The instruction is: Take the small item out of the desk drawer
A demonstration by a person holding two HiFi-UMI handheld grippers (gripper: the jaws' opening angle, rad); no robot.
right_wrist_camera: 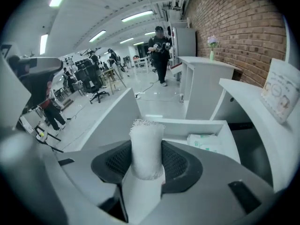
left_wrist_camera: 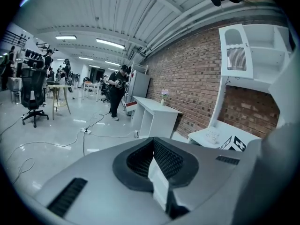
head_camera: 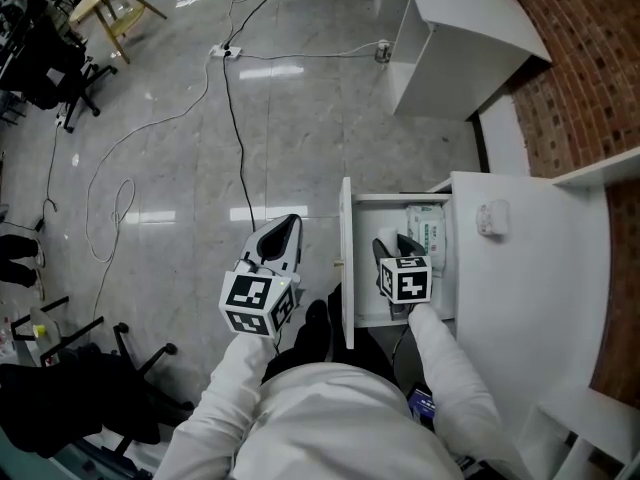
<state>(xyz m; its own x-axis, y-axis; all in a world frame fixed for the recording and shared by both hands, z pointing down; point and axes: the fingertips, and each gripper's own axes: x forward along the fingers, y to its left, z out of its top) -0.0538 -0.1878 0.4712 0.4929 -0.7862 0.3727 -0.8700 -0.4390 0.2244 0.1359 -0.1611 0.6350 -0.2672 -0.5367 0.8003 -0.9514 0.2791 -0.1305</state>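
Step in hand, as I judge it: the lift-out. My right hand-held gripper is clenched on the small item, a white roll, and hangs over the open drawer, pointing steeply down toward it. So the roll is in the jaws above the drawer, not on its floor. My left hand-held gripper sits off the drawer's front side, over the floor. Its jaws are together w/ nothing between them.

Next move, my guess: carry the roll clear of the drawer walls & set it on the white surface the drawer slides out of. That needs a steady, light squeeze, since the roll looks soft & could squash or slip.

Materials:
- **Roll:** short matte cylinder, looks like gauze or mesh bandage, w/ a frayed open-weave top end.
- **Pads****:** dark, mesh-patterned, prob. rubbery.
- **Drawer:** smooth white board, a shallow box w/ a flat front panel.
- **Soft pack****:** lies flat inside the drawer, toward its side away from me. Green print, film wrap, prob. wipes.
- **Floor:** polished grey & reflective, w/ cables across it.
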